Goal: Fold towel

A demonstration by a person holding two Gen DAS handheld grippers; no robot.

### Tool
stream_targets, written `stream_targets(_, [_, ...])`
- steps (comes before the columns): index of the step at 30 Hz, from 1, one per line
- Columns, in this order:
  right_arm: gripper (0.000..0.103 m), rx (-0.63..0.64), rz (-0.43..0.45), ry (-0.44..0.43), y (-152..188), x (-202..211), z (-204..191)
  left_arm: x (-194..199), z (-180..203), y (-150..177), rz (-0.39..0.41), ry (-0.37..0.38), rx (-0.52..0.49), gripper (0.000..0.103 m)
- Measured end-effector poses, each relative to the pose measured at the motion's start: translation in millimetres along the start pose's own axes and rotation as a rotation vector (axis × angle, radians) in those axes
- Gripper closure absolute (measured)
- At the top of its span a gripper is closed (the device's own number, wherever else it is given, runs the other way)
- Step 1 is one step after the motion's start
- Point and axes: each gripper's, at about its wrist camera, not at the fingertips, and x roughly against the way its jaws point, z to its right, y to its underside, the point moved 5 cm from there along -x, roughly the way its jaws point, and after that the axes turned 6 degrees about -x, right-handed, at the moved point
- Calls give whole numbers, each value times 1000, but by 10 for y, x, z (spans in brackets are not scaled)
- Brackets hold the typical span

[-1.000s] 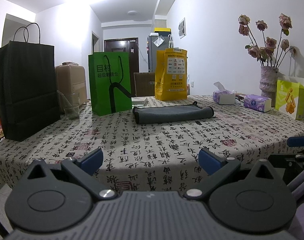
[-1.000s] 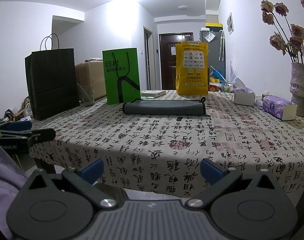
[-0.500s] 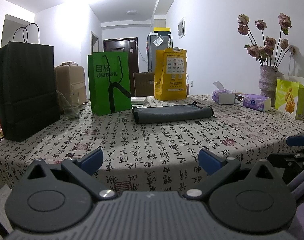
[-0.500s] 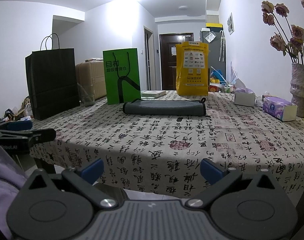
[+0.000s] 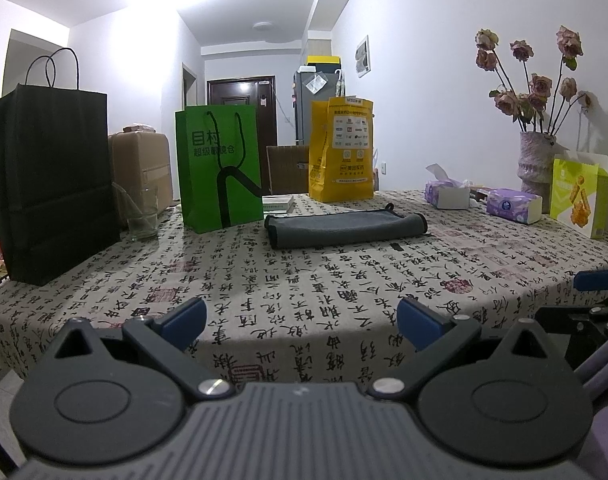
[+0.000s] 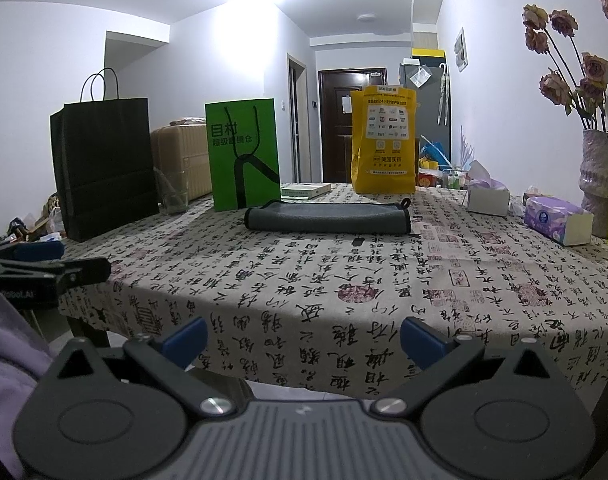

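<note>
A grey towel (image 5: pixel 346 227) lies folded into a long flat strip on the far middle of the table, with a small loop at its right end; it also shows in the right wrist view (image 6: pixel 328 219). My left gripper (image 5: pixel 300 322) is open and empty, held off the table's near edge, far from the towel. My right gripper (image 6: pixel 302 338) is open and empty, also off the near edge. The left gripper shows from the side at the left of the right wrist view (image 6: pixel 48 268).
A table with a calligraphy-print cloth (image 5: pixel 304 280) carries a black paper bag (image 5: pixel 52 184), a glass (image 5: pixel 142 216), a green bag (image 5: pixel 220 164), a yellow bag (image 5: pixel 342 150), a thin book (image 5: pixel 278 203), tissue packs (image 5: pixel 514 205) and a vase of dried roses (image 5: pixel 538 158).
Both grippers have stayed almost still; the views shift only slightly. The towel has not moved.
</note>
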Motion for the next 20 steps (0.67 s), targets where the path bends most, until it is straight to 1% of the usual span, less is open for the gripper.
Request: stream_targets(20, [0,-5,-1,1,-13,6,-1,-15,-12,-14,-4,12,-2,0])
